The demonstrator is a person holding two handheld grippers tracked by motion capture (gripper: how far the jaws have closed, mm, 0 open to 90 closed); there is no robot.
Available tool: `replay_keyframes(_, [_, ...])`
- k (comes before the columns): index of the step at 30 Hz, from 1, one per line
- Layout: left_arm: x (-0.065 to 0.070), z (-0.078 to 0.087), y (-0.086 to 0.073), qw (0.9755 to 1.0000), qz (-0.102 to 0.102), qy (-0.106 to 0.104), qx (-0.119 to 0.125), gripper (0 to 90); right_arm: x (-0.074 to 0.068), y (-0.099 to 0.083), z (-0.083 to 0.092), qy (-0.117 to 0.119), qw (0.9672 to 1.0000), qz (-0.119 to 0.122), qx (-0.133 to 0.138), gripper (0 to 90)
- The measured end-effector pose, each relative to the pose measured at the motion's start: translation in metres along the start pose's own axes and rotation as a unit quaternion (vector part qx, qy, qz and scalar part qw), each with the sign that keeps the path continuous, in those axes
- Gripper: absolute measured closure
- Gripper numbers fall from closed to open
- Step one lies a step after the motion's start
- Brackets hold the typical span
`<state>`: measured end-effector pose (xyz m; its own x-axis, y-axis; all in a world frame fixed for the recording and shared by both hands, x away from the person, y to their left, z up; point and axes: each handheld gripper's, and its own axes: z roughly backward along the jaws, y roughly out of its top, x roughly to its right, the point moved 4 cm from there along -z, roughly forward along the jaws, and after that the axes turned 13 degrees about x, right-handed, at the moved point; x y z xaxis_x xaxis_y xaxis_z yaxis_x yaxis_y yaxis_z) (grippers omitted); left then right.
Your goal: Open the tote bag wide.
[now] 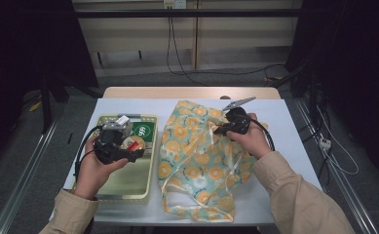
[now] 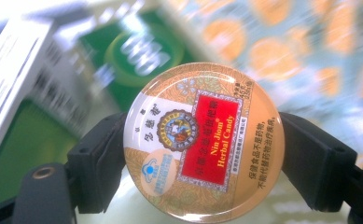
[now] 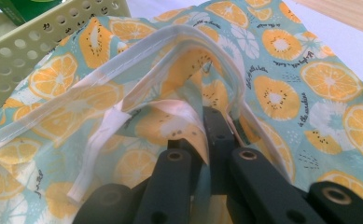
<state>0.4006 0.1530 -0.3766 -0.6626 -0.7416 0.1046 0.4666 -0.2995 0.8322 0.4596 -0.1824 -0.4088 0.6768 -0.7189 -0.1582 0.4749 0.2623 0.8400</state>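
Gold and red, the round herbal candy tin sits clamped across its width between my left gripper's jaws, one jaw on each side of its rim, its printed lid facing the left gripper's camera. In the high view I see that gripper over the pale green perforated basket, with a green box lying behind the tin in the same basket.

My right gripper is pinched shut on the white-trimmed hem of the citrus-print fabric bag, holding the edge up so the mouth gapes (the opening faces roughly towards the basket side, as far as I can judge from the right gripper view). The bag itself lies on the white counter, just beside the basket and touching or nearly touching its right wall.

What the coming move turns on, I judge, is this: the bag's mouth lies to the right of the tin and a little farther from me, so the tin would travel sideways across the basket's rim. The left hand is the nearer one to carry it; the tin is flat and round, so it has no long axis to line up, but I would want it tipped edge-first to slip under the raised hem.
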Motion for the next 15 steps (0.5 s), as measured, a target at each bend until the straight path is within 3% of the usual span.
replay_keyframes(2, [0.012, -0.002, 0.008, 0.9997, 0.0, -0.021, 0.011, 20.3, 0.0, 0.0, 0.0, 0.0, 1.0, 0.001, -0.001, 88.5])
replay_keyframes(5, [0.031, -0.008, 0.017, 0.9987, -0.021, -0.046, 0.012, 20.4, -0.001, 0.0, 0.0, 0.0, 1.0, 0.0, -0.001, 88.6])
replay_keyframes(8, [0.049, -0.018, 0.022, 0.997, -0.028, -0.071, 0.017, 20.4, 0.0, 0.0, 0.0, -0.002, 1.0, -0.001, 0.001, 88.6])
replay_keyframes(15, [0.085, -0.041, 0.027, 0.9931, -0.039, -0.109, 0.022, 20.3, 0.002, 0.0, 0.001, -0.005, 1.0, -0.002, 0.001, 88.7])
